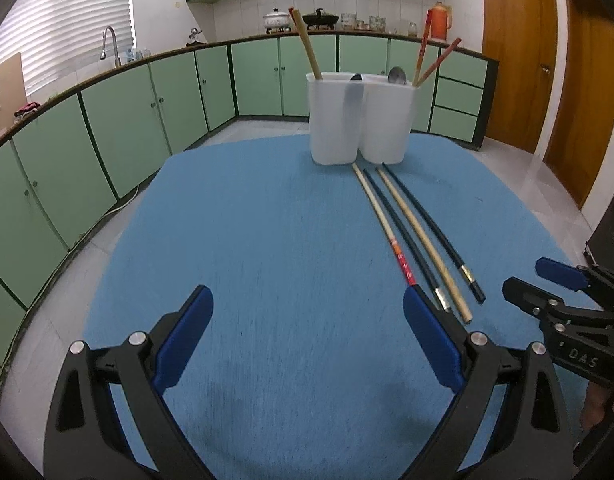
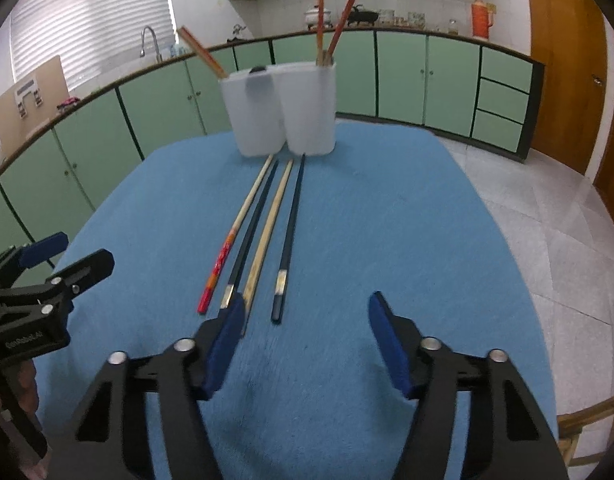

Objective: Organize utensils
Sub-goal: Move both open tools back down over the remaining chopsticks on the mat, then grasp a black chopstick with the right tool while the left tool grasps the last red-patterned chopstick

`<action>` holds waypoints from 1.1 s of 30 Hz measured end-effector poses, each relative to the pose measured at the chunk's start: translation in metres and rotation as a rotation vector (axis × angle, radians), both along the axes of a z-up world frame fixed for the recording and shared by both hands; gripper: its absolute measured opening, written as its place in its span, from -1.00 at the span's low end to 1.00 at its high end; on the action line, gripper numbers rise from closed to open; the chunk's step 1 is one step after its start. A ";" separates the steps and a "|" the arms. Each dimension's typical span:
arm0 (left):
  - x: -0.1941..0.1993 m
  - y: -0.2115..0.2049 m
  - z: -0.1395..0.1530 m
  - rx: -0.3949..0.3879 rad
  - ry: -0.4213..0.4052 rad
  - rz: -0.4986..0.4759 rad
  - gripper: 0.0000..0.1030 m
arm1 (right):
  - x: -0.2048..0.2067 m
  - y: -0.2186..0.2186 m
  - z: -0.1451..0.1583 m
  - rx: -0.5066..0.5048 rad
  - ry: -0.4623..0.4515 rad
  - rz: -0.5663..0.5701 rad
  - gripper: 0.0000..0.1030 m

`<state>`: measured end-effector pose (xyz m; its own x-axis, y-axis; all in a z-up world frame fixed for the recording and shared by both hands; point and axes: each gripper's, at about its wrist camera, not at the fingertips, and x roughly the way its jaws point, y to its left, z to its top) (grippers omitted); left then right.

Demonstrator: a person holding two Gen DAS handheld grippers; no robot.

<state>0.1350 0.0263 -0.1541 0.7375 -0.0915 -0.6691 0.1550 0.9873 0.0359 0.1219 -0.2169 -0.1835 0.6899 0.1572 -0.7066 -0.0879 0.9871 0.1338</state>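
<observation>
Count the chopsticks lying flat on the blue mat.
4, side by side before the white holder: red-tipped one, dark one, pale one, dark one. More stand in the holder, uncounted.

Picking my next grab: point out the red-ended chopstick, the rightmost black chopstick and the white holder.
red-ended chopstick [image 2: 220, 259]: right wrist view, red patterned handle.
rightmost black chopstick [image 2: 290, 232]: right wrist view, mid-shaft.
white holder [image 2: 281, 110]: right wrist view, front wall.
</observation>
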 end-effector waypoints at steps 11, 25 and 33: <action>0.003 -0.003 -0.010 -0.013 0.027 0.003 0.81 | 0.004 0.012 -0.021 -0.004 0.067 0.027 -0.51; 0.010 -0.009 -0.020 -0.030 0.052 0.003 0.81 | 0.012 0.019 -0.021 -0.021 0.076 0.029 -0.63; 0.012 -0.012 -0.025 -0.051 0.063 0.001 0.81 | 0.015 0.022 -0.023 -0.045 0.074 0.021 -0.71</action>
<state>0.1473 0.0146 -0.1794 0.6941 -0.1264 -0.7087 0.1546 0.9877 -0.0248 0.1365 -0.1950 -0.2063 0.6327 0.1378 -0.7621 -0.0999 0.9903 0.0961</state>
